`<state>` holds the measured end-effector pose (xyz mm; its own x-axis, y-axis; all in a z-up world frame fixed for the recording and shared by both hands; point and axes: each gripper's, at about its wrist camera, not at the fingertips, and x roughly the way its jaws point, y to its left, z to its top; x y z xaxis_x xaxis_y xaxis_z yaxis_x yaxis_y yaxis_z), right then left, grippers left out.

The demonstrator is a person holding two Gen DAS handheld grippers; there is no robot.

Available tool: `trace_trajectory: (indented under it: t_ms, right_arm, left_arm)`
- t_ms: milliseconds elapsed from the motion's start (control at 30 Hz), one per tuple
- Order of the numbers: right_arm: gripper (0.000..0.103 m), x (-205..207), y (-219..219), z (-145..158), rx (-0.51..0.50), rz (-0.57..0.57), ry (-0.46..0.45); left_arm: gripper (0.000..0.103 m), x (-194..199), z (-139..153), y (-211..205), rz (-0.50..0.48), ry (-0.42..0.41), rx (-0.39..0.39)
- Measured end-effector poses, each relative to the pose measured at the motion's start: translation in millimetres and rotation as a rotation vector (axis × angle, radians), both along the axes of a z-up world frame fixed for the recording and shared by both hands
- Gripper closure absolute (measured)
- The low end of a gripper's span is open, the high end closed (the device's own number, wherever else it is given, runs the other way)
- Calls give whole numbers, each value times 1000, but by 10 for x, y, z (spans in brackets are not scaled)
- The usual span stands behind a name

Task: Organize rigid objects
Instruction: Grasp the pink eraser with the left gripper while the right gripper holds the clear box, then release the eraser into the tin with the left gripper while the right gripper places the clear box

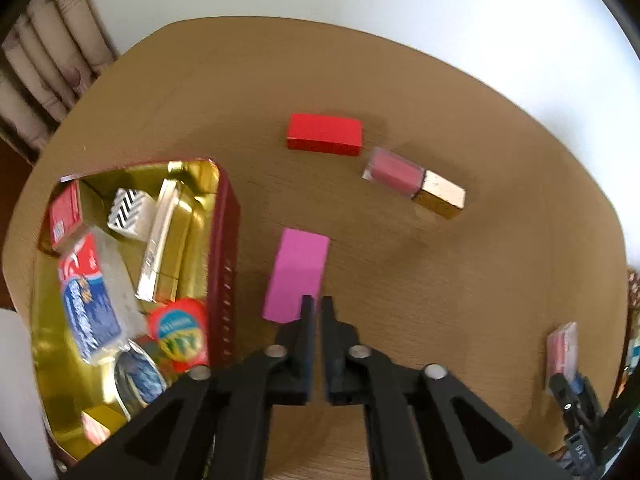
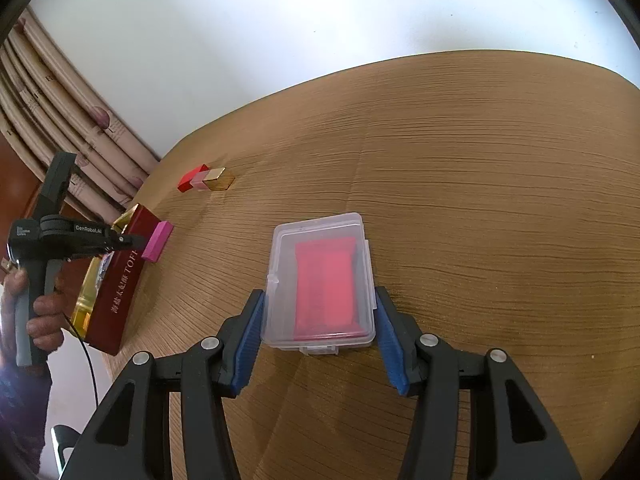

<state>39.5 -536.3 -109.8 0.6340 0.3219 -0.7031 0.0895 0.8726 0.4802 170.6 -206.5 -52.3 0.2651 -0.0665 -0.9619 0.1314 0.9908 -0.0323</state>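
A dark red tin [image 1: 224, 240] with a gold inside lies at the left of the round wooden table and holds several small boxes and packets. A pink block [image 1: 296, 272] lies just right of it; it also shows in the right wrist view [image 2: 157, 241]. My left gripper [image 1: 317, 304] is shut and empty, its tips at the block's near end. A red block [image 1: 324, 134] and a pink bottle with a gold cap [image 1: 414, 182] lie farther back. My right gripper [image 2: 318, 300] is shut on a clear plastic case with a red card [image 2: 324, 280], resting on the table.
The table [image 2: 480, 160] is round, with its edge close behind the far objects. A white wall and a folded patterned curtain [image 2: 60, 120] stand behind. The right gripper and its clear case also show at the right edge of the left wrist view [image 1: 564, 352].
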Motion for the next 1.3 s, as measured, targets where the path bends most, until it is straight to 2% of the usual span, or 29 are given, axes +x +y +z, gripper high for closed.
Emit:
trace_trajectory:
  t_ms: [67, 233, 367, 533, 633, 767, 967, 1033, 1067, 1100, 1300]
  right_arm:
    - [53, 5, 0, -1, -1, -1, 0]
    - [53, 8, -10, -7, 4, 4, -1]
    - [53, 14, -20, -13, 8, 7, 0]
    - [53, 11, -46, -26, 21, 7, -1]
    - [53, 9, -67, -25, 25, 7, -1]
    - [53, 8, -100, -23, 33, 9, -1]
    - [52, 11, -112, -7, 25, 11, 2]
    - [52, 11, -93, 1, 11, 12, 4]
    - [52, 12, -81, 7, 2, 13, 7]
    - [52, 15, -65, 10, -6, 14, 9]
    - [52, 67, 83, 50, -112, 36, 36]
  left_arm:
    - [73, 7, -24, -21, -12, -6, 50]
    - [71, 110, -95, -115, -48, -25, 182]
    - [62, 101, -213, -209, -88, -35, 212]
    - [59, 100, -218, -318, -144, 34, 131]
    - [59, 162, -249, -371, -148, 33, 174]
    - [59, 219, -280, -318, -117, 48, 159]
    - [59, 291, -350, -373, -157, 54, 167]
    - [61, 294, -365, -425, -166, 58, 156]
    - [66, 274, -354, -441, -165, 57, 152]
    - [73, 247, -344, -452, -172, 68, 116]
    - [73, 19, -245, -490, -180, 51, 51]
